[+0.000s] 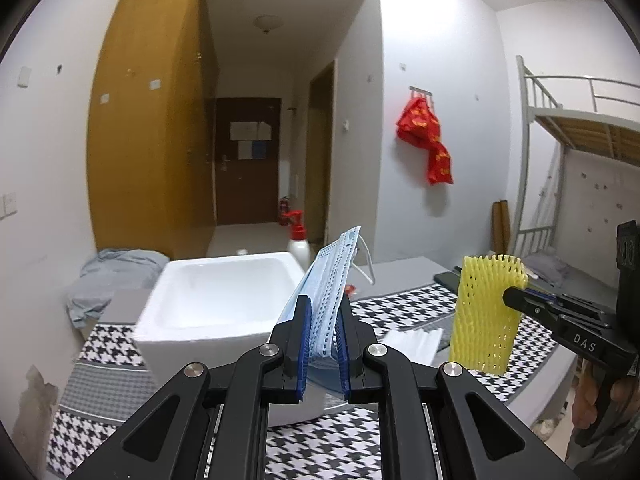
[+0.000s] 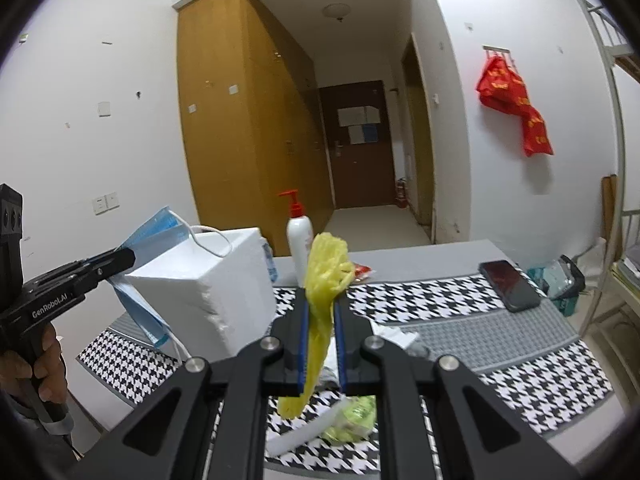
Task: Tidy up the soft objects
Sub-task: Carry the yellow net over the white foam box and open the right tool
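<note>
Face mask (image 1: 328, 280) over houndstooth tablecloth (image 2: 432, 300) (dorm room), wooden wardrobe (image 1: 148, 120)

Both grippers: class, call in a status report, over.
Left gripper shut on blue pleated face mask. Right gripper shut on yellow foam net sleeve. White foam box open, unobstructed.

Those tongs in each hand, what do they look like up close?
Both are matte black, built of angular linked bars joined by round silver pivot pins. The left tongs and right tongs each end in two flat fingers lined with ribbed blue pads. White lettering is printed on each side, and each has a black pistol-style handle.
</note>
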`<state>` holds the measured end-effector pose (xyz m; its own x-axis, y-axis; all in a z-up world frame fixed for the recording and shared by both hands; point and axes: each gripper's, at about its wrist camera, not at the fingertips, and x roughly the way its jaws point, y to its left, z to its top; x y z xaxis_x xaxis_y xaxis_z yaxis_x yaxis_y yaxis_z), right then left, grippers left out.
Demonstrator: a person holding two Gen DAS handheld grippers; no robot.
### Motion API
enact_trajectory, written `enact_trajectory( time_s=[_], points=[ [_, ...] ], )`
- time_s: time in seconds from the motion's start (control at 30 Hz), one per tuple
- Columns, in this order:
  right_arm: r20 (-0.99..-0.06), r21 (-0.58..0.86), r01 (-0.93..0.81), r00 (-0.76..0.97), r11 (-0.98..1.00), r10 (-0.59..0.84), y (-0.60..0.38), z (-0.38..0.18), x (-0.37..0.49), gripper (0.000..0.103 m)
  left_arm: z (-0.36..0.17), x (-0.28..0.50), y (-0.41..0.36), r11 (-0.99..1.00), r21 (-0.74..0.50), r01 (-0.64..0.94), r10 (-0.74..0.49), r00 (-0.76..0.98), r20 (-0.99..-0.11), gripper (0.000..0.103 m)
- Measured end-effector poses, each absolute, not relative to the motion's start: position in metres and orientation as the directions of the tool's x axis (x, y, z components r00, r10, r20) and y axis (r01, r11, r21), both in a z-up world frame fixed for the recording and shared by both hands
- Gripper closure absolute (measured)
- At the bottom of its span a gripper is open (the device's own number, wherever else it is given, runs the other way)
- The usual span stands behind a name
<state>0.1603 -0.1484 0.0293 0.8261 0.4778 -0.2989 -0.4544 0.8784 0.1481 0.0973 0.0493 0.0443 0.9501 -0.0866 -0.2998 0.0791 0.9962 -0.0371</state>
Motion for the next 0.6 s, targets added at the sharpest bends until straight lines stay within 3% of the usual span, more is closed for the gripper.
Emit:
enact_trajectory(
  time_s=[0.6],
  points=[
    [-0.275, 0.122, -0.596, 0.748, 0.794, 0.604, -0.091, 0.053, 0.183, 0.089, 0.062, 0.091, 0.105, 0.994, -0.076, -0.08, 0.054, 0.955, -0.29, 0.09]
  ],
)
